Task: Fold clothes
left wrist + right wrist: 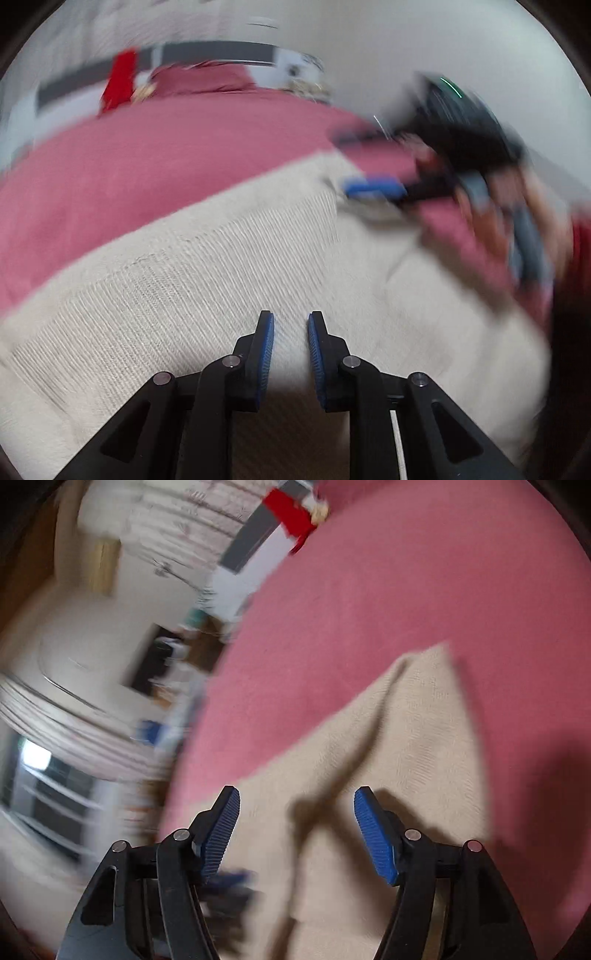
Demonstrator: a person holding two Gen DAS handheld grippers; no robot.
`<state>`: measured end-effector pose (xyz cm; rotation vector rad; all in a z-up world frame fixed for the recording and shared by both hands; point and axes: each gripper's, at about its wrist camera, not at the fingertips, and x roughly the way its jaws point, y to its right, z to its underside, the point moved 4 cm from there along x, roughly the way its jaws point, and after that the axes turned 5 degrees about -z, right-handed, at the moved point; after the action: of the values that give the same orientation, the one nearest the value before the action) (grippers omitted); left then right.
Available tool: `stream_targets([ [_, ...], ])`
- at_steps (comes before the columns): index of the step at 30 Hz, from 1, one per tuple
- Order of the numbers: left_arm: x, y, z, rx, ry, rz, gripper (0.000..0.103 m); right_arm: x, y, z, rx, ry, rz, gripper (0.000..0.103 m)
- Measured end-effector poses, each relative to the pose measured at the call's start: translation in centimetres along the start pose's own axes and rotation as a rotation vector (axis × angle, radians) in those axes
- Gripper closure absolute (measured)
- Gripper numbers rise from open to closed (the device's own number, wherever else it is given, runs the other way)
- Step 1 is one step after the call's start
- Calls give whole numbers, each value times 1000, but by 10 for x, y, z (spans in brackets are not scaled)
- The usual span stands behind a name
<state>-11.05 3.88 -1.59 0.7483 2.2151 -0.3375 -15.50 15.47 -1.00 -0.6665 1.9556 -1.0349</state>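
Note:
A cream knit sweater (207,280) lies spread on a pink bedspread (147,158). In the left wrist view my left gripper (291,317) sits low over it. Its blue pads stand a narrow gap apart, and cream fabric fills that gap and stays sharp while the background blurs. My right gripper (364,164) is blurred at the upper right beside the sweater's far edge, held by a hand (517,206). In the right wrist view my right gripper (297,797) stands wide open above a folded part of the sweater (406,738). Nothing is between its pads.
A pink pillow (207,79) and a red item (120,79) lie at the bed's far end against a white wall with a dark band. In the right wrist view the bed's edge (207,701) runs down the left side, with shelves and room clutter (66,775) beyond it.

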Motion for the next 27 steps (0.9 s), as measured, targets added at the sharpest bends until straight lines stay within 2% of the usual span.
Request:
stream_targets([
  [2,-1,1,5,12,-9,18,84,12,18,-12,111,-24,-93,36],
  [4,-3,1,10,4,-16,46,84,22,26,-24,170,-51,-188,36],
  [7,-1,0,13,-28,-12,84,84,6,35,-53,196,81,-206,36],
  [9,2,2,12,-22,-10,82,84,-8,52,-63,230,155,-135,37],
  [11,0,-2,13,-26,-10,87,84,-16,69,-71,263,215,-70,47],
  [13,0,-7,13,-31,-10,94,84,-27,75,-76,269,221,-70,49],
  [14,0,-8,13,-31,-11,95,84,-33,73,-76,251,220,-39,48],
  [16,-3,-16,17,-28,-12,93,84,-53,53,-70,158,238,7,41],
  [17,-4,-17,17,-25,-12,90,84,-64,43,-67,111,247,30,41],
  [22,-8,-14,18,-5,-5,59,84,-37,-45,-12,-331,116,176,41],
  [23,-10,-10,19,3,-4,44,84,-18,-61,6,-472,76,295,41],
  [25,-15,-4,21,17,-2,13,83,15,-81,40,-698,9,402,41],
  [26,-18,-2,23,23,-3,-2,83,26,-81,53,-754,-25,429,41],
  [27,-20,0,26,28,-7,-14,83,42,-76,65,-813,-79,502,41],
])
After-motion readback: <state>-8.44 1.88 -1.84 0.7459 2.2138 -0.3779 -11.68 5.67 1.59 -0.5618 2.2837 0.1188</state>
